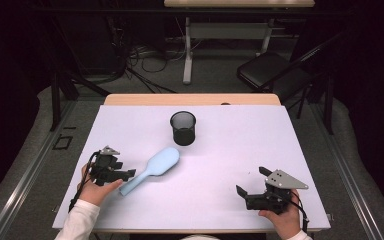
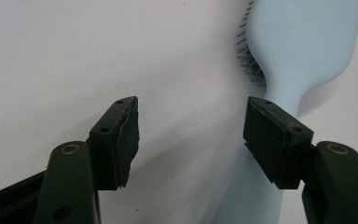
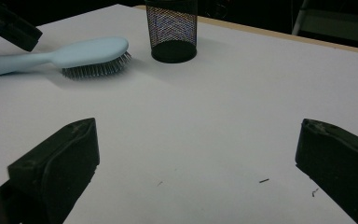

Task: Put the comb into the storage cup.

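at the left of the table (image 1: 130, 125), the left gripper (image 1: 130, 174) hangs with its jaws spread apart and nothing between them, just beside the handle end of the light blue hairbrush (image 1: 152, 169). the hairbrush lies bristles down, its head pointing toward the black mesh cup (image 1: 183, 128) near the far edge. at the right, well apart from both, the right gripper (image 1: 250, 182) rests with its jaws wide and nothing held.
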`<state>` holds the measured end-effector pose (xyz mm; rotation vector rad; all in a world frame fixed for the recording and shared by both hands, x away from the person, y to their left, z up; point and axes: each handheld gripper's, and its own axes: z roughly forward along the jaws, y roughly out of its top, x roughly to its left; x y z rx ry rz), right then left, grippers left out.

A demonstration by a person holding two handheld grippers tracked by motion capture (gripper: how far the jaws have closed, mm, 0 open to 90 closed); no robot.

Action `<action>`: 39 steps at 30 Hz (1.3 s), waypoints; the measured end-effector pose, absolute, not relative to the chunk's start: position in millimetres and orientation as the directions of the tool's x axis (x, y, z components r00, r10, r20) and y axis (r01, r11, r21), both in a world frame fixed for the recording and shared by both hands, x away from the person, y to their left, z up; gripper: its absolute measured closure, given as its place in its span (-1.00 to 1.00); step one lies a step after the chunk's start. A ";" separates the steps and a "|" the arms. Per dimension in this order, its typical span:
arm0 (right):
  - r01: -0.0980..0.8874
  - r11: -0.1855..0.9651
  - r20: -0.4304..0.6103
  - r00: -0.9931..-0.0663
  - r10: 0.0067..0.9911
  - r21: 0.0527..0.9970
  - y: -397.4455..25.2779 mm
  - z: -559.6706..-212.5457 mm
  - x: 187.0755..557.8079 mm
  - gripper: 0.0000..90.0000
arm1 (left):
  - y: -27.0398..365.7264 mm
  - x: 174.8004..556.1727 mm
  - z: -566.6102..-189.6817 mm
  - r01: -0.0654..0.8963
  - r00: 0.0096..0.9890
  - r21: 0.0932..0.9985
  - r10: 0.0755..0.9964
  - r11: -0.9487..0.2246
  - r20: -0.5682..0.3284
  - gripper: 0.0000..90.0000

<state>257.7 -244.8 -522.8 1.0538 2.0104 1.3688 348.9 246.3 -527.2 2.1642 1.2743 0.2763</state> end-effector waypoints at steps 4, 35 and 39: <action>0.325 0.202 0.028 -0.584 0.811 0.924 -244.9 -522.7 257.6 -1.00 | 246.8 348.6 -526.7 0.729 0.500 0.597 0.857 -0.336 -0.128 -0.27; 0.327 0.207 0.028 -0.588 0.808 0.922 -243.7 -523.3 258.0 -1.00 | 233.4 347.1 -520.9 0.699 0.559 0.608 0.818 -0.378 -0.135 -0.70; 0.327 0.207 0.027 -0.588 0.808 0.922 -243.8 -523.3 258.1 -1.00 | 231.6 347.4 -520.9 0.697 0.564 0.611 0.813 -0.376 -0.144 -0.97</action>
